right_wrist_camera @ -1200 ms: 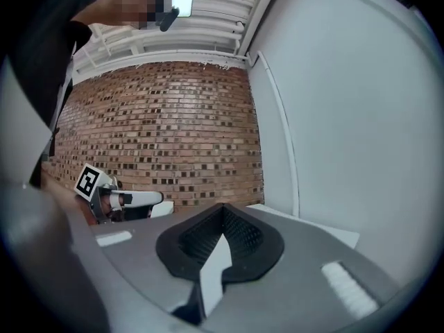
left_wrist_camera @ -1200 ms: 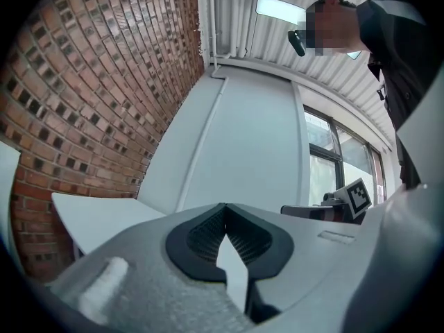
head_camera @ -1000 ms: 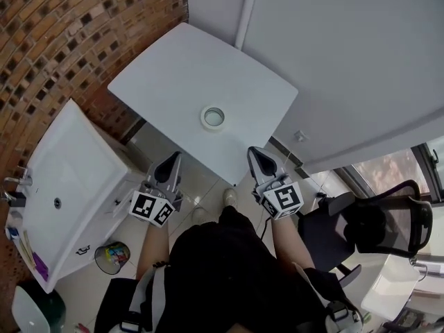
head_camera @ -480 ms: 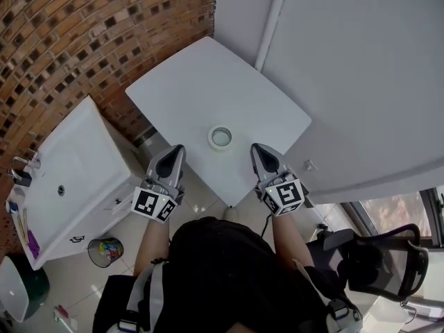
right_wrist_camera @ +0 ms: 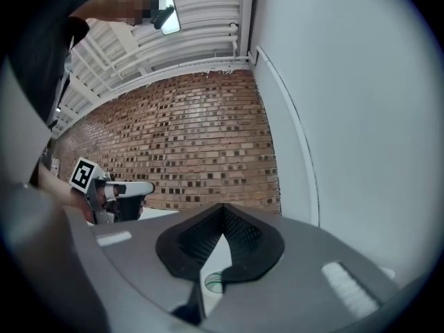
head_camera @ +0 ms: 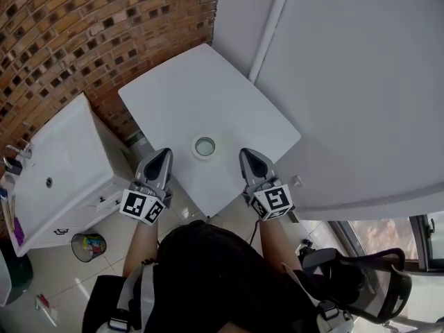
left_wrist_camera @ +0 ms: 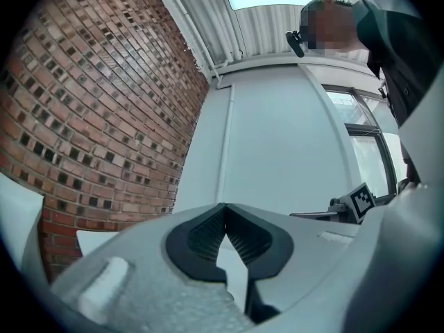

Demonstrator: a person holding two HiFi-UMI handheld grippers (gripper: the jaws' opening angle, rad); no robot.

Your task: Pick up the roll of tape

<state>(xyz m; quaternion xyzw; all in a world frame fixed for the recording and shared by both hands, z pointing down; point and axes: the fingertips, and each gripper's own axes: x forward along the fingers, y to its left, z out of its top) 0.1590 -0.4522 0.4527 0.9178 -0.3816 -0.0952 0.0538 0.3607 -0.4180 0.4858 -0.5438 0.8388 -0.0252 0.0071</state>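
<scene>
Litter in bright colours sits in a small wastebasket (head_camera: 88, 245) on the tiled floor at the person's left, next to a white sink cabinet (head_camera: 66, 159). A dark green bin (head_camera: 10, 282) shows at the picture's lower left edge; I cannot tell what is in it.

Further out, the left gripper (head_camera: 161, 155) and the right gripper (head_camera: 248, 155) are held side by side over the near edges of the white surface (head_camera: 187, 92). Each gripper's own view shows its jaws pressed together at the tips with nothing between them.

The roll of tape (head_camera: 205, 146) lies flat on the surface, hole upward, near the corner closest to the person. It sits between the two gripper tips and slightly beyond them, touching neither. In the right gripper view it shows low, just under the jaws.

Beyond the surface stand a brick wall (head_camera: 76, 26) and a plain white wall (head_camera: 361, 82) with a pipe (head_camera: 272, 16) running up it.
</scene>
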